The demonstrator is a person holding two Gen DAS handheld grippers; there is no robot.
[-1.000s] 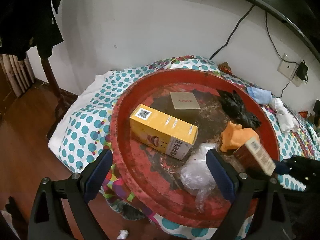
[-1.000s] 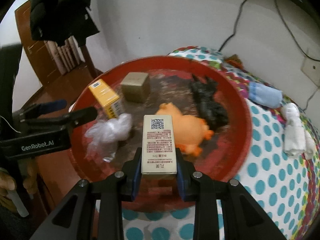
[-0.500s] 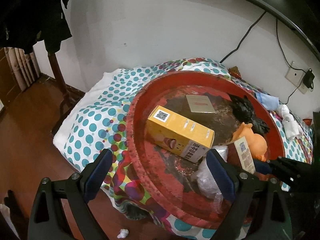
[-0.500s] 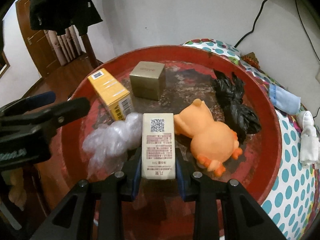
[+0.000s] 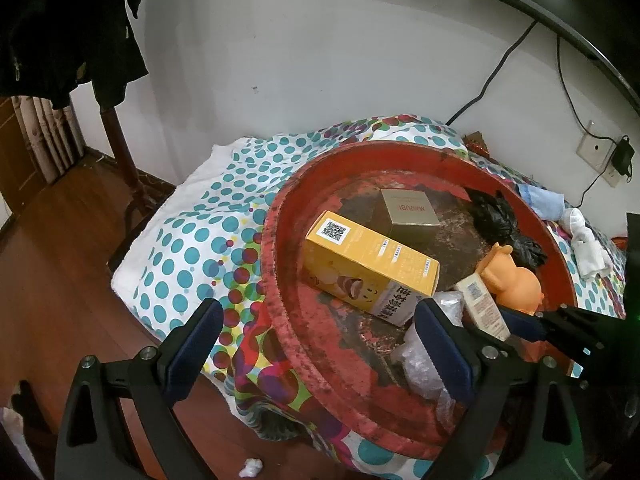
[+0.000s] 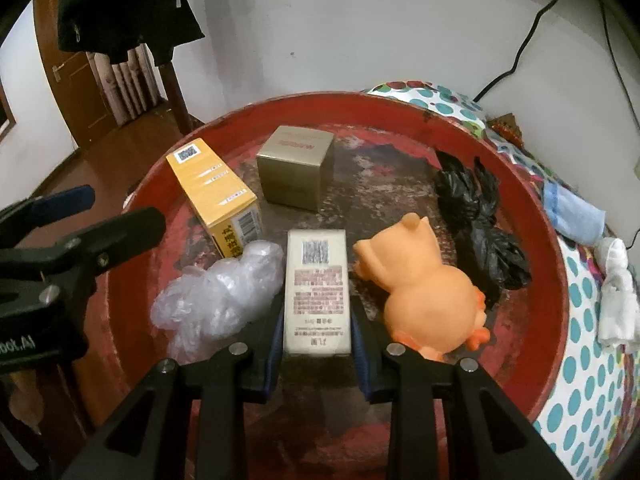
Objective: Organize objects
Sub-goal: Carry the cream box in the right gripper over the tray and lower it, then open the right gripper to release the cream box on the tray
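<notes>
**Right gripper held the cream box over the red tray**

The right gripper (image 6: 317, 344) had its two fingers pressed on the sides of a slim cream cardboard box (image 6: 317, 294) with a QR code. The box was over the round red worn tray (image 6: 532, 216), between a crumpled clear plastic bag (image 6: 218, 300) and an orange rubber animal toy (image 6: 430, 294). The left gripper (image 5: 318, 344) stood wide open and held nothing, at the tray's near rim. A long yellow carton (image 5: 370, 266) lay just beside a gold cube box (image 5: 408, 214). A crumpled black plastic bag (image 6: 482, 216) lay further back in the tray.

Dark coat (image 5: 60, 28) on rack, wall socket (image 5: 592, 150) (charger plugged).
</notes>
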